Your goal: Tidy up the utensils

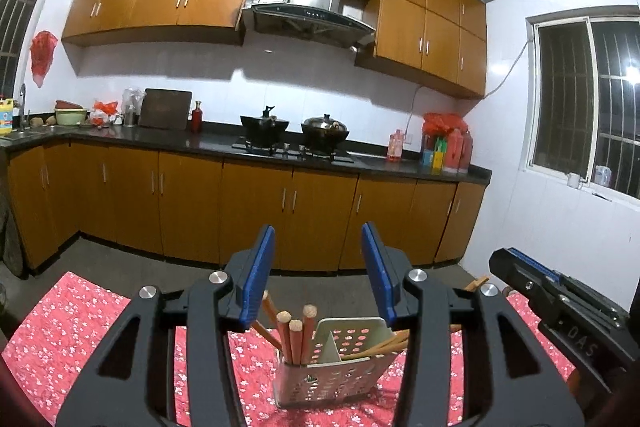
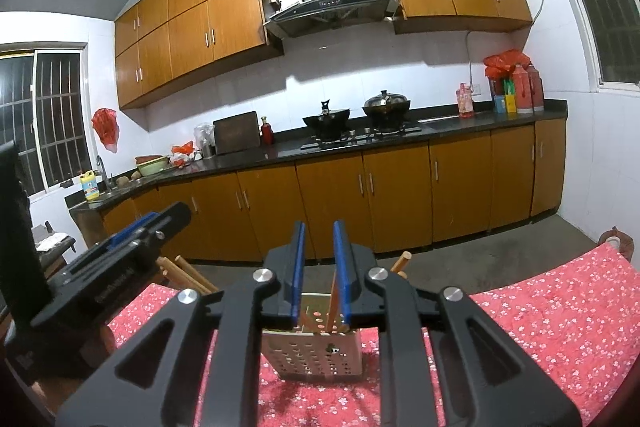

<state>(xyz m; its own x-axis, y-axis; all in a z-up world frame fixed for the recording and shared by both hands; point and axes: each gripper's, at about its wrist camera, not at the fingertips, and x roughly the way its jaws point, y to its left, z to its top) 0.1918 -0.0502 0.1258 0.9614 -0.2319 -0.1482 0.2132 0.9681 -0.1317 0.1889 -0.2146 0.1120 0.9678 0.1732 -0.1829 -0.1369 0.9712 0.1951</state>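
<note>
Blue-padded fingers (image 1: 260, 275) of the left gripper (image 1: 320, 275) stand spread wide, with nothing between them. Below and just beyond their tips sits the perforated holder (image 1: 332, 375) on the red flowered cloth (image 1: 72, 331), with four chopsticks (image 1: 298, 335) upright in its left compartment and more leaning to the right in the other.

From the right wrist view, the right gripper (image 2: 320, 271) has its fingers (image 2: 341, 267) drawn close with a narrow gap between them, and one chopstick (image 2: 332, 303) runs along the inner face of the right pad down into the holder (image 2: 312, 355); whether it is truly pinched I cannot tell.

Farther off, brown cabinets (image 1: 256, 211) carry a dark counter (image 1: 216, 141) with two woks (image 1: 264, 131) on the stove.
</note>
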